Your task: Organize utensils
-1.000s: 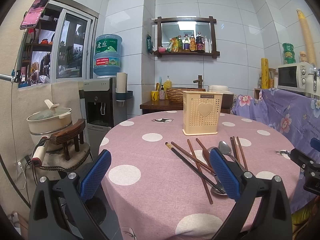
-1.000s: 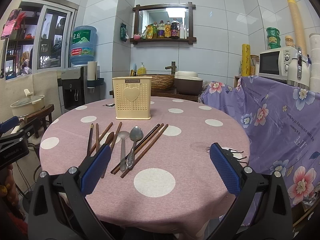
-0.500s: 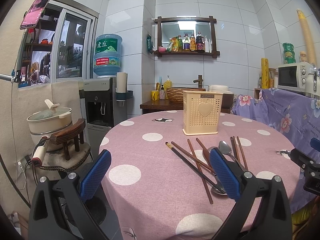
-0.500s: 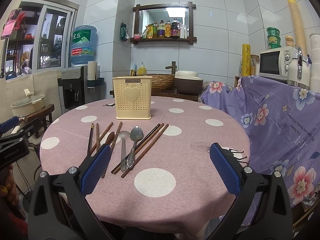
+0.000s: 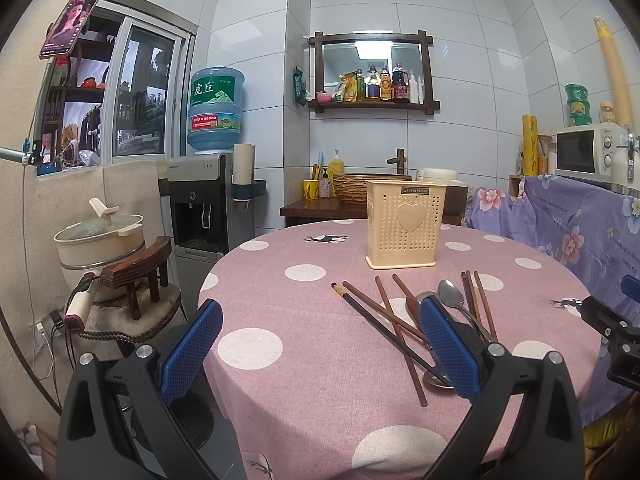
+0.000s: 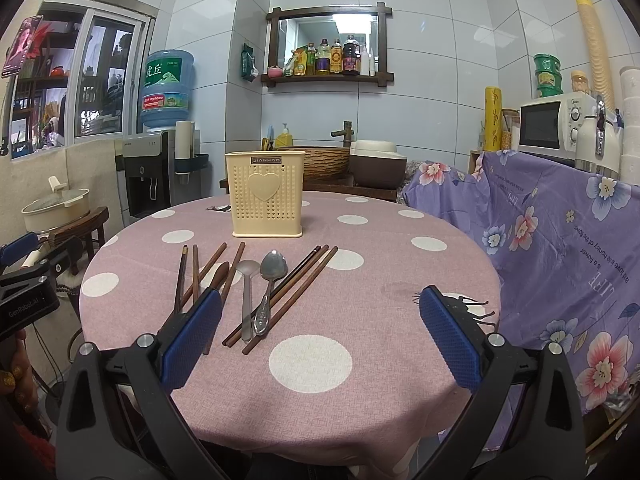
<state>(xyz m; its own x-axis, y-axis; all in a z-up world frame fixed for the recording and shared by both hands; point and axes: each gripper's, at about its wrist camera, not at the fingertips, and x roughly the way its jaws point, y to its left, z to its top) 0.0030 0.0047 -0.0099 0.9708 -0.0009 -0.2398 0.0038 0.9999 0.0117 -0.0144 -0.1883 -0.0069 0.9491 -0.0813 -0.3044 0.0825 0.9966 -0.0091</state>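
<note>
A cream perforated utensil holder (image 6: pixel 265 194) with a heart stands upright on the round pink polka-dot table (image 6: pixel 360 264); it also shows in the left wrist view (image 5: pixel 405 229). In front of it lie several brown chopsticks (image 6: pixel 298 288), a metal spoon (image 6: pixel 269 286), a grey ladle-spoon (image 6: pixel 247 296) and a wooden spoon (image 6: pixel 219 276). In the left wrist view the chopsticks (image 5: pixel 384 326) and the metal spoon (image 5: pixel 454 302) lie near my right finger. My left gripper (image 5: pixel 320 344) is open and empty near the table's front left edge. My right gripper (image 6: pixel 320 336) is open and empty above the table's front edge.
A purple floral cloth (image 6: pixel 560 232) covers a counter on the right with a microwave (image 6: pixel 556 126). A water dispenser (image 5: pixel 208 204), a pot (image 5: pixel 100 236) and a wooden stool (image 5: pixel 140 276) stand left of the table. A sink counter (image 6: pixel 332 168) is behind it.
</note>
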